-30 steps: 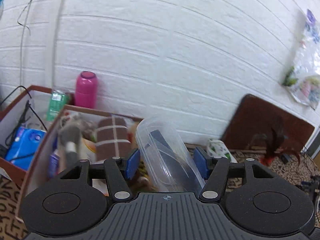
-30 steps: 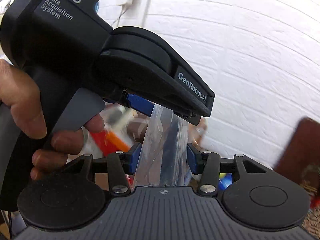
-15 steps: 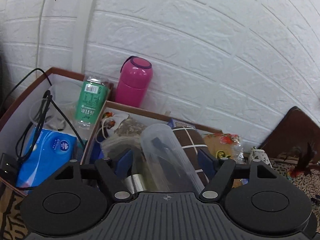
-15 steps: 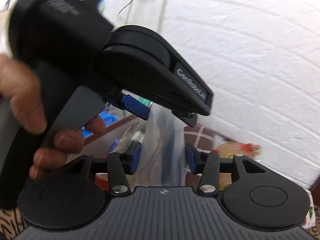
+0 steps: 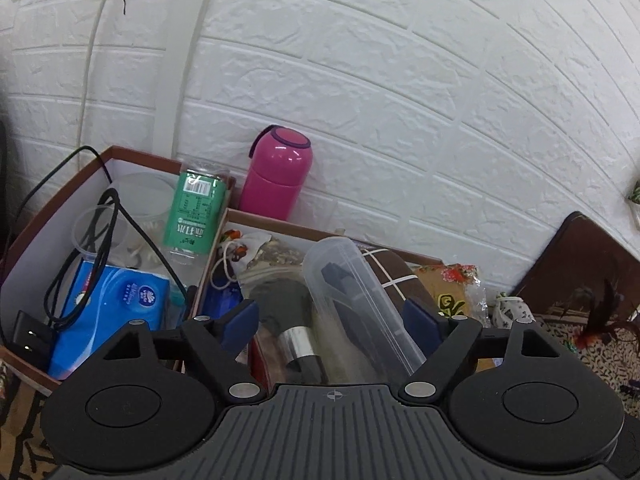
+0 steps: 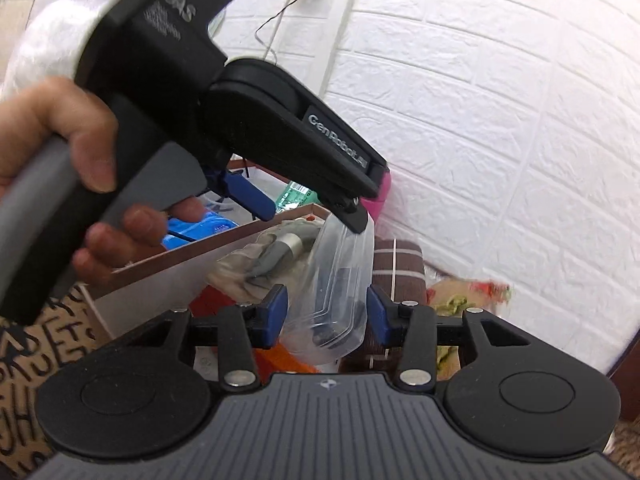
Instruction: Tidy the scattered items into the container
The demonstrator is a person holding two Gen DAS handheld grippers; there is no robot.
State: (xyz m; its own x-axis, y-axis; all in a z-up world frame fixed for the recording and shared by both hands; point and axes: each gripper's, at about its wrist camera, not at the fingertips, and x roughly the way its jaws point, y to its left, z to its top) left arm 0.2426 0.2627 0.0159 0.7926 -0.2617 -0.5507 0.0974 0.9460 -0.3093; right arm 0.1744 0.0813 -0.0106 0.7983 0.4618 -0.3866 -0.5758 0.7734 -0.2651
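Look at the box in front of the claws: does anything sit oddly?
Yes. The clear plastic case lies tilted across the heaped items in the box, not settled, between the opening left claw and the closing right claw.

Two open boxes stand side by side against the wall: the left box holds a tissue pack at its near end, a cable draped over it, a cup behind it and a bottle leaning in the far right corner. A flask stands upright behind the two boxes, against the wall. In the right box a clear case lies slanted between the left tongs, above a brush to its left, a checked roll to its right and a pouch behind.
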